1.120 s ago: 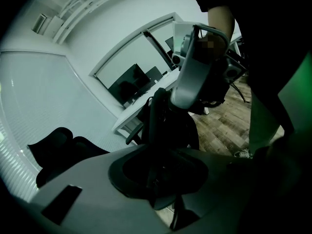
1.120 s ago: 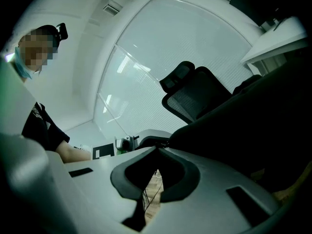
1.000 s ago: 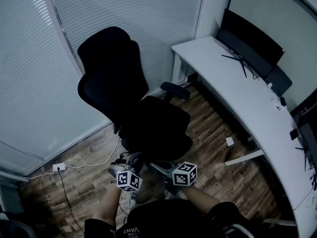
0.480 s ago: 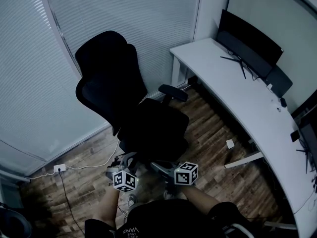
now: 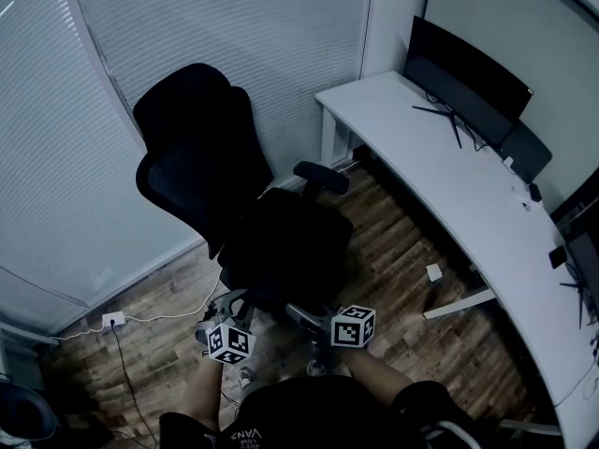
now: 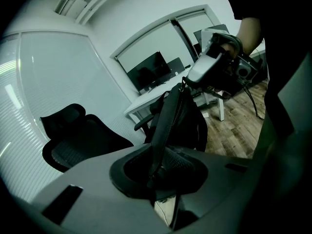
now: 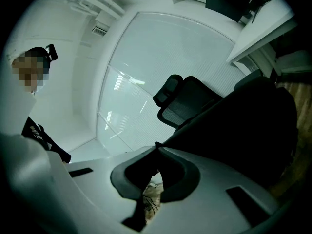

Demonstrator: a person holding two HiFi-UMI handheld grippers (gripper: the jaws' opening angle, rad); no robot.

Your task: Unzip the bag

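A black bag (image 6: 187, 123) hangs between my two grippers in front of the black office chair (image 5: 201, 166). In the head view the bag (image 5: 285, 265) merges with the dark chair seat. My left gripper (image 6: 155, 172) is shut on a black strip of the bag that runs beside the zipper (image 6: 178, 106). My right gripper (image 6: 186, 83) pinches the bag at the upper end of that zipper line. I cannot tell whether it holds the pull. In the right gripper view its jaws (image 7: 156, 149) meet on the bag's dark edge (image 7: 243, 126). Both marker cubes show low in the head view, the left gripper (image 5: 221, 311) and the right gripper (image 5: 309, 318).
A curved white desk (image 5: 440, 166) with a dark monitor (image 5: 463, 73) runs along the right. Blinds (image 5: 271, 36) cover the windows behind the chair. A white power strip (image 5: 111, 320) with cables lies on the wooden floor (image 5: 393, 269) at the left.
The head view has drifted, so the chair sits further left. The two marker cubes now stand slightly further apart, the left one having shifted left.
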